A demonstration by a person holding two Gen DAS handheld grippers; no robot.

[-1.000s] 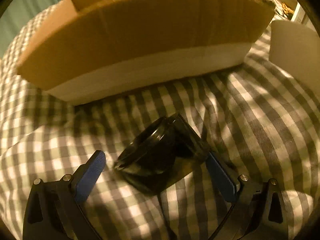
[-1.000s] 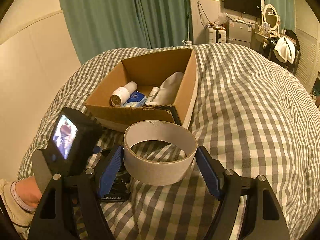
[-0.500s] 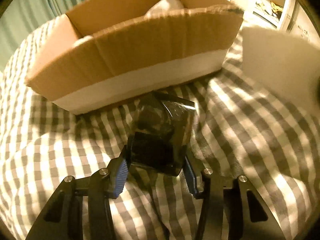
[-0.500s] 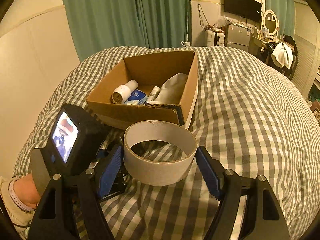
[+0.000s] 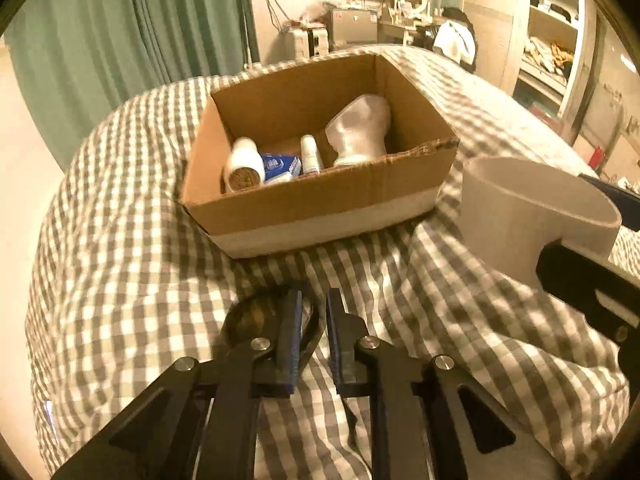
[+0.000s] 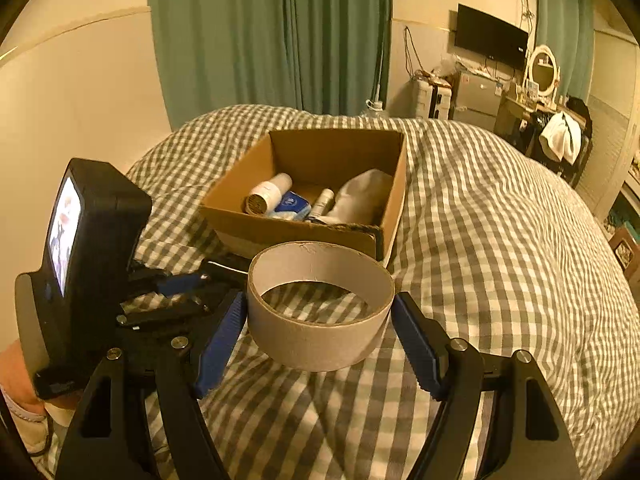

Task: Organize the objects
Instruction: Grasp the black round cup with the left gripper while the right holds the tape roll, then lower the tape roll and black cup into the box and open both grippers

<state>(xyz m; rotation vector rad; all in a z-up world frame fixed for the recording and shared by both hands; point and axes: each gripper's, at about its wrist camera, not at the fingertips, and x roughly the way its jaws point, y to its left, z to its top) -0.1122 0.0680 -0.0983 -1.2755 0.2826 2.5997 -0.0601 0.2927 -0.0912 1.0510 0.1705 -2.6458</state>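
A cardboard box sits on the checked bed and holds a white bottle, a blue packet, a small tube and a white sock. My left gripper is shut on the rim of a dark glass jar, held above the bed in front of the box. My right gripper is shut on a wide cardboard ring, which also shows at the right of the left wrist view.
The checked bedspread spreads all around the box. Green curtains hang behind the bed. A TV, mirror, shelves and clothes stand at the far right. The left gripper's body and screen sit left of the ring.
My left gripper closed on the dark jar, then rose and pulled back, so the box's inside now shows. The right gripper lifted slightly with the ring.
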